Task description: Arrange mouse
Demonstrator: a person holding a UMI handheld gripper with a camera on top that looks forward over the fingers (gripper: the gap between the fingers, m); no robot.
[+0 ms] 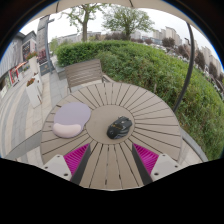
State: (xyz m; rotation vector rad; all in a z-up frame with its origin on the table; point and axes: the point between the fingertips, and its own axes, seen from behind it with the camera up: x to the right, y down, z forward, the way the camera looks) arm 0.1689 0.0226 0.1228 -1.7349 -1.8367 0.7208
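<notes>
Gripper (112, 158) fingers apart, empty | mouse (120, 127) just ahead at 12 o'clock on tabletop (150, 110) | step: approach | next: advance, straddle mouse, close

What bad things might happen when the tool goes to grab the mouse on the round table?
1. The open tool is short of the black mouse, which lies past the fingers, so closing now would likely grab nothing.
2. The wooden slatted table has gaps, and a finger may catch.
3. Pushing the mouse toward the mouse pad may bump the white mouse there.
</notes>
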